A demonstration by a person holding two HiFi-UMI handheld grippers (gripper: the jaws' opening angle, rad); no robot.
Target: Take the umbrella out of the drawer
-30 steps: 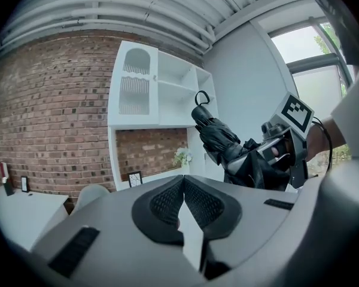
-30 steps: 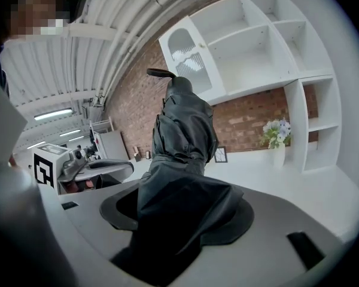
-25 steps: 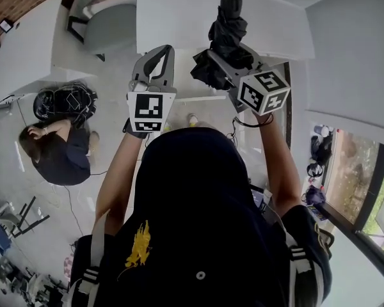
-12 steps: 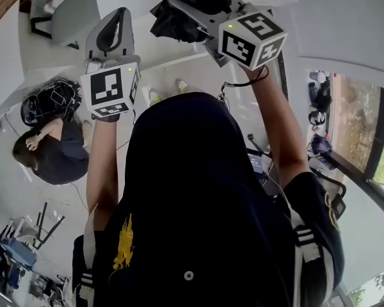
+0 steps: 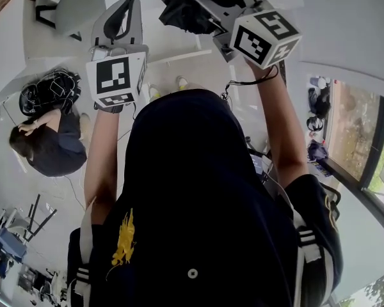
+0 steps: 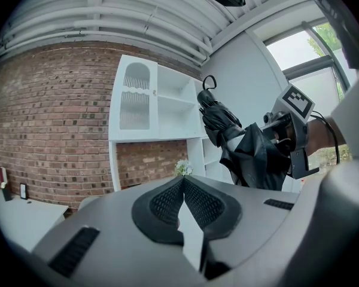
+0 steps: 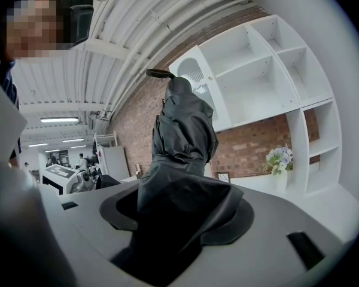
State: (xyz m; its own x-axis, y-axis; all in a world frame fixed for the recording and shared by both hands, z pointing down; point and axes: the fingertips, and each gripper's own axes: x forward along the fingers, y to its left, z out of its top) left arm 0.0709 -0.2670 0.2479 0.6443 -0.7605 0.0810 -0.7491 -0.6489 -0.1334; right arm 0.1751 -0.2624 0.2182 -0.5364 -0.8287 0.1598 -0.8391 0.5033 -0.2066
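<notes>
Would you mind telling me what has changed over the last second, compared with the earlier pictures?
Both grippers have risen. The right gripper, carrying the folded black umbrella, came up further, and the left gripper rose a little beside it. Nothing was taken hold of or let go. The right gripper stays clamped on the umbrella, and the left gripper stays shut and empty.

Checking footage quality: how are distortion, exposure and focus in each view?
Head view: strong fisheye curve, evenly lit, sharp. Left gripper view: black round vignette, window nearly blown out, left gripper body slightly soft. Right gripper view: black umbrella fabric loses detail at the jaws.
</notes>
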